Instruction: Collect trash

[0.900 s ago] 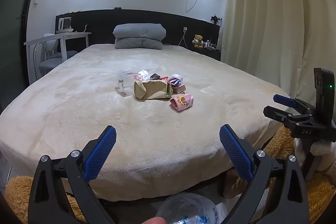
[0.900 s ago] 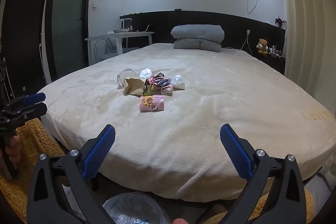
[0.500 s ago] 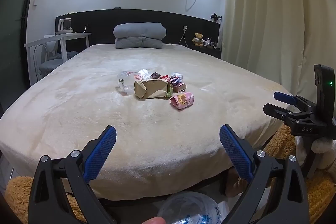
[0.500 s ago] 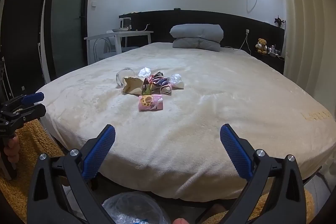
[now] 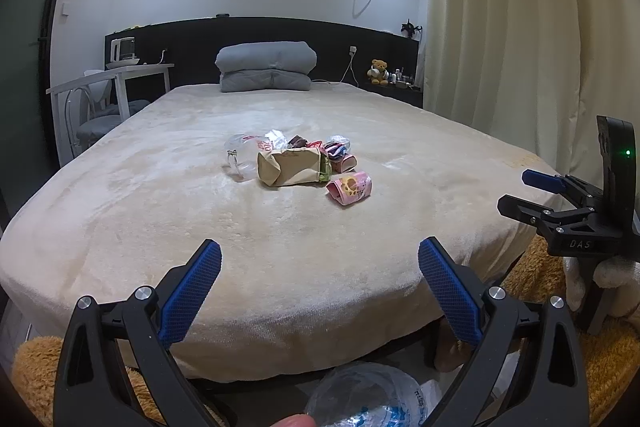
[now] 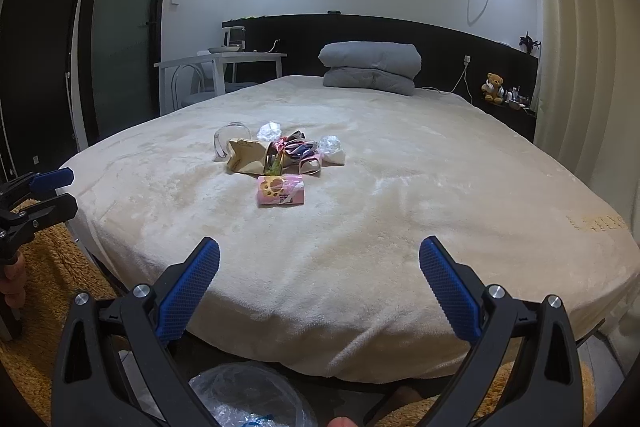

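The trash pile [image 5: 298,163] lies mid-bed on the cream blanket [image 5: 160,211], a pink wrapper [image 6: 281,190] nearest and a brown paper bag [image 5: 290,167] behind it. Both the left hand-held gripper [image 5: 320,267] and the right hand-held gripper [image 6: 319,265] hang spread wide and empty before the bed's near edge, nothing between them and the pile. A plastic-lined bin [image 6: 248,399] sits below. Folded grey bedding [image 6: 370,67] lies far back.

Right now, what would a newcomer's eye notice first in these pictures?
First, the small heap of trash in the middle of the cream bed, with a pink wrapper lying nearest. Then the open left hand-held gripper and right hand-held gripper, both short of the bed's foot.
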The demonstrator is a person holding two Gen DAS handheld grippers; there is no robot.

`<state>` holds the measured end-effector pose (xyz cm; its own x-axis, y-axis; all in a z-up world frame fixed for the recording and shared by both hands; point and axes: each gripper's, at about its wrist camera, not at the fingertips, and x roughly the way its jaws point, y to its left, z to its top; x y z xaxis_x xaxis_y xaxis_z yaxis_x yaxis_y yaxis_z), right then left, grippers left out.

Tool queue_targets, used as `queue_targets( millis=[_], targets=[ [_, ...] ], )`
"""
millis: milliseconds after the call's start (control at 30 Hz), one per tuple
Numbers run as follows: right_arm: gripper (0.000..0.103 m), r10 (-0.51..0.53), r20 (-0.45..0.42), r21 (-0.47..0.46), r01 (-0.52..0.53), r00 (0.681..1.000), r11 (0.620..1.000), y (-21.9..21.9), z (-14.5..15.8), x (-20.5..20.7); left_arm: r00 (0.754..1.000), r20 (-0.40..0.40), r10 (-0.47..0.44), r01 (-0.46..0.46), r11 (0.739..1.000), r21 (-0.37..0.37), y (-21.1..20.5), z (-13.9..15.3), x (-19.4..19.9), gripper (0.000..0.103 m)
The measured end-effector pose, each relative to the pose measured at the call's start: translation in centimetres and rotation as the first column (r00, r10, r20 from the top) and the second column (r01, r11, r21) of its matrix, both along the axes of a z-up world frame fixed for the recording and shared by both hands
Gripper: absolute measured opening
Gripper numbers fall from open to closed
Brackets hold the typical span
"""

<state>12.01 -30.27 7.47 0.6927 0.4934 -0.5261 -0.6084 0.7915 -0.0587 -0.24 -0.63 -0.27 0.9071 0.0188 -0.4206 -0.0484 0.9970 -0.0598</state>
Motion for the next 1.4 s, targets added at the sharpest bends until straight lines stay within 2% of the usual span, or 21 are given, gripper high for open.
queue_targets(
  millis=[533,1400],
  targets=[
    [0.099,-0.023,-0.004,-0.020,0.023,1.000,1.000,0.10,0.02,0.06,1.000,-0.012,-0.006,0.007,0.999,0.039,-0.49,0.04,0.08,0.097],
    [0.099,-0.032,-0.001,-0.051,0.032,0.999,0.998,0.50,-0.26,0.06,1.000,-0.006,-0.010,0.010,0.999,0.047,-0.50,0.31,-0.06,0.097]
  ],
)
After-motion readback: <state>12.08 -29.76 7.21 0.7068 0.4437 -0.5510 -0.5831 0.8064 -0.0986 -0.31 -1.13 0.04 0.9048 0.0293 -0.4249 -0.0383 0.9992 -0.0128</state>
